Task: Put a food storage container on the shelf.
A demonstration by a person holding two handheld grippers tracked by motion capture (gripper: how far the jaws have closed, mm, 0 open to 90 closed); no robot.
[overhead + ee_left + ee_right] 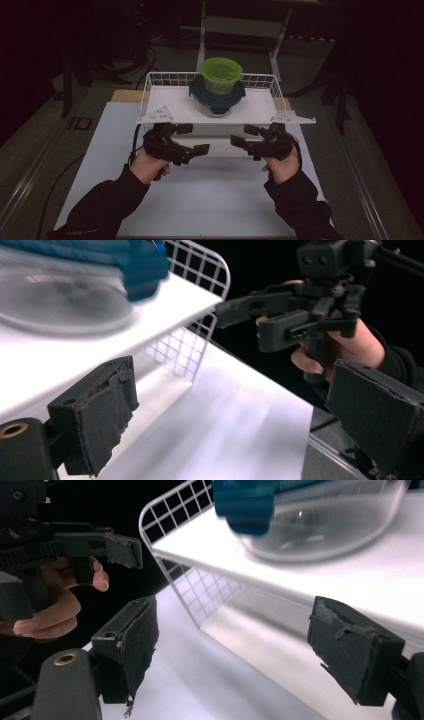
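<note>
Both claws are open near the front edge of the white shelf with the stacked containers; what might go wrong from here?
1. The green-lidded container stands on the teal-lidded glass container. A jolt to the white shelf may topple this stack.
2. The left claw and right claw face each other closely and may collide.
3. A jaw could catch the wire basket mesh.

A clear glass container (216, 102) with a dark teal clip lid is set upright on the white shelf (170, 102) of a wire rack. A smaller tub (220, 75) with a lime-green lid is stacked on top of it.
</note>
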